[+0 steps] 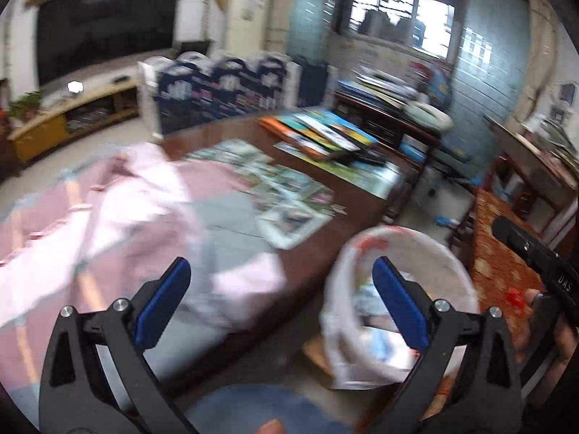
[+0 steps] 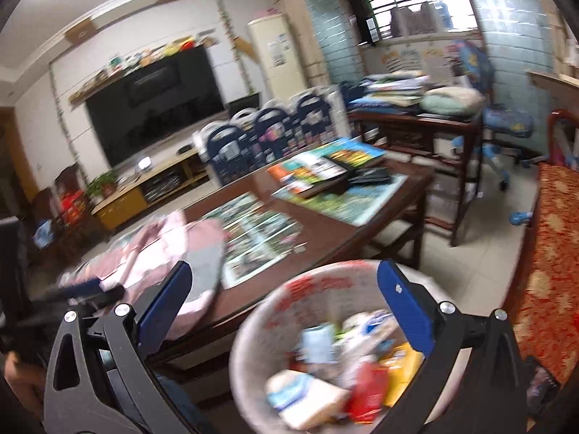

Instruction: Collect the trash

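Below the right gripper (image 2: 282, 311), a round bin lined with a white bag (image 2: 253, 329) sits beside the dark wooden table (image 2: 325, 231), its rim passing under the right-hand blue pad. Both jaws stand spread wide with nothing between them. Inside the bin, under and just inward of the right jaw, lies a blurred heap of trash (image 2: 340, 372): pale wrappers, a red packet and a yellow one. Beyond the left jaw, a pink garment (image 2: 170, 249) is spread on the near end of the table, and ahead of the gap between the jaws lie printed sheets (image 2: 260, 238) and, farther off, a stack of colourful books (image 2: 325, 166).

Likewise the left gripper (image 1: 282, 296) is released, jaws wide apart and empty. The same bin (image 1: 459, 264) appears behind and below its right jaw, the blue pad overlapping the white liner; the contents there are too blurred to make out. The pink garment (image 1: 119, 209) fills the area ahead of and beyond its left jaw, on the table (image 1: 347, 199). Well to the right of the right jaw, part of the other black gripper body (image 1: 535, 256) enters the view, over a red patterned cushion (image 1: 499, 253).
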